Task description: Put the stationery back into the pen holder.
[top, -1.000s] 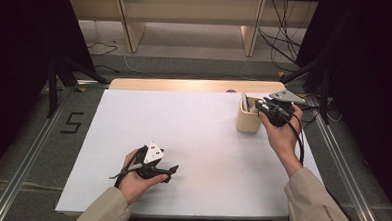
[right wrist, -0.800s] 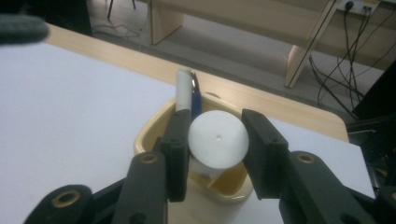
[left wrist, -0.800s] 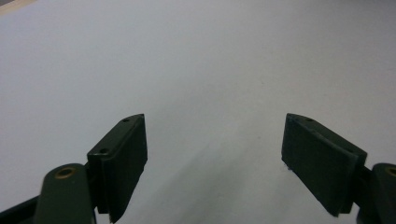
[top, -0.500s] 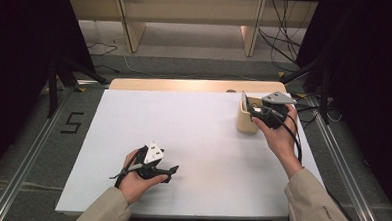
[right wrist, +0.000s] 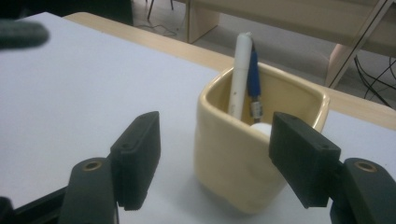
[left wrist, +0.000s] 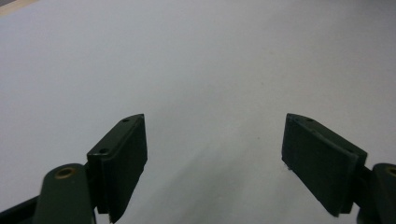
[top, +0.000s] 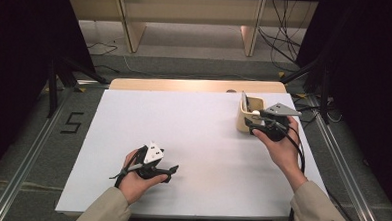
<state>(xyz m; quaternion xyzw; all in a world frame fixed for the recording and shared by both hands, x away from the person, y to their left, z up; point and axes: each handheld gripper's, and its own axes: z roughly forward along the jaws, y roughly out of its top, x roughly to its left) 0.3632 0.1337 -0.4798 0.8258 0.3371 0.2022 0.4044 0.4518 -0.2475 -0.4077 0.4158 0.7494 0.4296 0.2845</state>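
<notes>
A cream square cup (right wrist: 233, 158) stands at the far right of the white table (top: 198, 125). A white pen (right wrist: 240, 74) and a blue pen (right wrist: 253, 74) stand upright in it, with a white rounded tip (right wrist: 259, 128) beside them. My right gripper (right wrist: 215, 158) sits just in front of the cup (top: 244, 123). Its jaws have just been opening and stand apart, gripping nothing. In the high view this right gripper (top: 251, 124) is at the cup's near side. My left gripper (top: 170, 173) rests low over the near left of the table, and its jaws (left wrist: 215, 163) are open over bare white surface.
A wooden strip (top: 195, 85) borders the table's far edge. Pale shelving (top: 188, 15) and cables (top: 281, 49) lie beyond it. Metal rails (top: 21, 168) run along both sides, with a "5" mark (top: 72, 122) on the floor at left.
My right gripper has come down and back from over the cup to its near side, and its jaws stand wider apart. The left hand has stayed still.
</notes>
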